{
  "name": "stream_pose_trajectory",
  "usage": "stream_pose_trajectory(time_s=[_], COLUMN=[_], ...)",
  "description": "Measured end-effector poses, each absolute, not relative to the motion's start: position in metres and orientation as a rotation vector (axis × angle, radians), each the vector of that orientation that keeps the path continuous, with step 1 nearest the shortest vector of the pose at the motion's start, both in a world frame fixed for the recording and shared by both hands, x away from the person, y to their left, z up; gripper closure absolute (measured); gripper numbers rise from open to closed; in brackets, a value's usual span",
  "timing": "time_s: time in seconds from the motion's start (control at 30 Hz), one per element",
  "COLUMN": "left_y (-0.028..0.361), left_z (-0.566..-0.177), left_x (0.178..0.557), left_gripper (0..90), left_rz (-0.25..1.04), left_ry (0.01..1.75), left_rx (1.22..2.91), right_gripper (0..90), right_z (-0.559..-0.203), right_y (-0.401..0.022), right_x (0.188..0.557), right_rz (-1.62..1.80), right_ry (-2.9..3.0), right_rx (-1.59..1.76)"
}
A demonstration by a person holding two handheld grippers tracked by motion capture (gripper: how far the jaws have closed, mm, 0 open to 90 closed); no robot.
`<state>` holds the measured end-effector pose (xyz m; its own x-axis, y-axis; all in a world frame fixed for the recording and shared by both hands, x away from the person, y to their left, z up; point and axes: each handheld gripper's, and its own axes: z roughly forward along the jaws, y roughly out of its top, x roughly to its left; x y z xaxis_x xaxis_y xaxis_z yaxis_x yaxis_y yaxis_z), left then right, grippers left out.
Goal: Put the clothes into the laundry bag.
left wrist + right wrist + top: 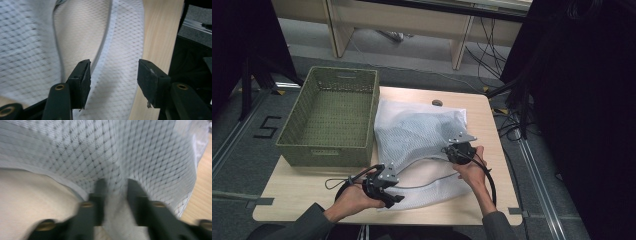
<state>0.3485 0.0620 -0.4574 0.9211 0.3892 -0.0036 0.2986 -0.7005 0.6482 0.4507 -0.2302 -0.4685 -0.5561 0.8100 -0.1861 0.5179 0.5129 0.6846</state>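
A white mesh laundry bag lies on the wooden table, its open mouth toward the near edge. My left gripper hovers at the bag's near left corner. In the left gripper view it stands open above the bag's hemmed rim, with nothing pinched. My right gripper is at the upper lip of the mouth on the right side. In the right gripper view its jaws are shut on a fold of the mesh, and the fabric rises in a ridge from the pinch.
A green woven basket stands empty on the table's left, touching the bag's left side. A small dark round thing sits at the table's far edge. Desk legs and cables lie on the floor beyond.
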Motion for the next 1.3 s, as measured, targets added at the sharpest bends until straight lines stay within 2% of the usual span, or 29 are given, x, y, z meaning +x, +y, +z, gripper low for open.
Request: stream_pose_trajectory(time_s=[0.07, 0.17, 0.37, 0.6, 0.77, 0.93, 1.3], left_y=[0.066, 0.069, 0.079, 0.083, 0.087, 0.088, 0.096], left_z=[-0.457, -0.457, -0.455, -0.46, -0.46, -0.459, -0.454], left_x=[0.35, 0.35, 0.354, 0.359, 0.361, 0.36, 0.359], left_gripper=[43.8, 44.0, 43.1, 42.3, 41.3, 38.9, 34.8], left_rz=[0.171, 0.174, 0.194, 0.186, 0.197, 0.2, 0.219], left_ry=[0.514, 0.589, 0.614, 0.645, 0.661, 0.668, 0.7], left_rx=[2.382, 2.312, 2.304, 2.325, 2.319, 2.307, 2.263], right_gripper=[90.0, 90.0, 90.0, 90.0, 90.0, 80.8, 49.1], right_z=[-0.468, -0.453, -0.424, -0.479, -0.475, -0.457, -0.436], right_y=[-0.23, -0.233, -0.246, -0.243, -0.253, -0.259, -0.27], right_x=[0.45, 0.437, 0.402, 0.41, 0.415, 0.407, 0.397], right_rz=[0.799, 0.819, 0.875, 0.644, 0.676, 0.824, 1.022], right_ry=[2.259, 2.274, 2.318, 2.48, 2.437, 2.376, 2.22], right_rx=[1.076, 1.058, 1.027, 1.058, 1.102, 1.143, 1.252])
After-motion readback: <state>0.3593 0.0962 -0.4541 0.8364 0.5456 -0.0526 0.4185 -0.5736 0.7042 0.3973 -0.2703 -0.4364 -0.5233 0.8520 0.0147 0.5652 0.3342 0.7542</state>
